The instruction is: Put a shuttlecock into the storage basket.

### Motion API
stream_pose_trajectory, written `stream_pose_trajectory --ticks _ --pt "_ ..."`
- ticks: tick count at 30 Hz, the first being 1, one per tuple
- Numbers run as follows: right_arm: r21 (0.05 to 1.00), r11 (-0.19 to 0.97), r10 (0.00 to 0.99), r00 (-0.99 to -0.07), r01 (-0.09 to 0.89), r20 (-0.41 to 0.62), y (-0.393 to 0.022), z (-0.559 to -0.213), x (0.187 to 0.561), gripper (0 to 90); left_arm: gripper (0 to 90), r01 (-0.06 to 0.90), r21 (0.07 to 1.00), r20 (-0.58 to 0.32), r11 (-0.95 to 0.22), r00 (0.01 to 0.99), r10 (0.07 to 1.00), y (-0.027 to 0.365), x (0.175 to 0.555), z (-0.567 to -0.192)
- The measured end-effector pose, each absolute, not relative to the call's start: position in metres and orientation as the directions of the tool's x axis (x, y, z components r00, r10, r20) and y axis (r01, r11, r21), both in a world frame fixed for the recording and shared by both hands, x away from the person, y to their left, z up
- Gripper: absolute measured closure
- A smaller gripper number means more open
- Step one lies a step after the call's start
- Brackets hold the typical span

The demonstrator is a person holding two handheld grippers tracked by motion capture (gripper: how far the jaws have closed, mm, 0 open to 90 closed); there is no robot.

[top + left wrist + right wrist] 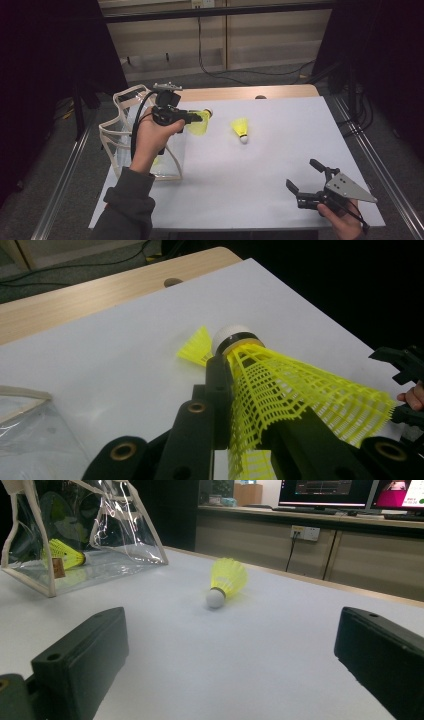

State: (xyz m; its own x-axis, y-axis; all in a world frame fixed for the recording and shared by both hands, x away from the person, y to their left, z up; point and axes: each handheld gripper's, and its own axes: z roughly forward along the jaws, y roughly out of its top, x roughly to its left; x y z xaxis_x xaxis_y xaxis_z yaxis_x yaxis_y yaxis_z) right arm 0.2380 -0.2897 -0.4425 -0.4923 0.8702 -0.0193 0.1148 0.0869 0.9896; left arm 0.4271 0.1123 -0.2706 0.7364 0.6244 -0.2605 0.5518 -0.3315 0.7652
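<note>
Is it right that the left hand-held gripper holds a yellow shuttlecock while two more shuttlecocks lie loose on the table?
Not quite. One loose shuttlecock lies on the table, as the high view shows. The left hand-held gripper does hold a yellow shuttlecock.

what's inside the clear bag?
One yellow shuttlecock lies inside the bag, seen from the right gripper view. From above, the left hand covers part of the bag.

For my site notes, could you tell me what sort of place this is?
Probably an office or lab recording station: a white table, computer monitors on a counter behind it, and a wall socket with trailing cables.
</note>
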Motion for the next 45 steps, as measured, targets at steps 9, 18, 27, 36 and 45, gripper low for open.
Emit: stream_pose_trajectory --ticks 9,18,27,36,45 --pt "0.989 0.088 0.870 -0.493 0.116 -0.019 -0.290 -0.443 0.238 0.9 83.3 0.551 0.768 -0.256 -0.327 0.732 0.632 0.115 0.428 -0.266" --pt "0.990 0.087 0.870 -0.493 0.115 -0.019 -0.290 -0.443 0.238 0.8 83.3 0.549 0.768 -0.247 -0.328 0.728 0.640 0.119 0.431 -0.263" --pt "0.990 0.086 0.870 -0.493 0.116 -0.018 -0.290 -0.443 0.238 0.8 83.3 0.550 0.770 -0.241 -0.325 0.721 0.649 0.122 0.433 -0.260" --pt "0.990 0.086 0.870 -0.492 0.116 -0.018 -0.290 -0.443 0.238 0.9 83.4 0.555 0.768 -0.240 -0.319 0.711 0.661 0.125 0.435 -0.257" --pt "0.990 0.085 0.870 -0.493 0.116 -0.017 -0.290 -0.443 0.238 0.8 83.4 0.554 0.772 -0.235 -0.311 0.705 0.669 0.128 0.436 -0.254"
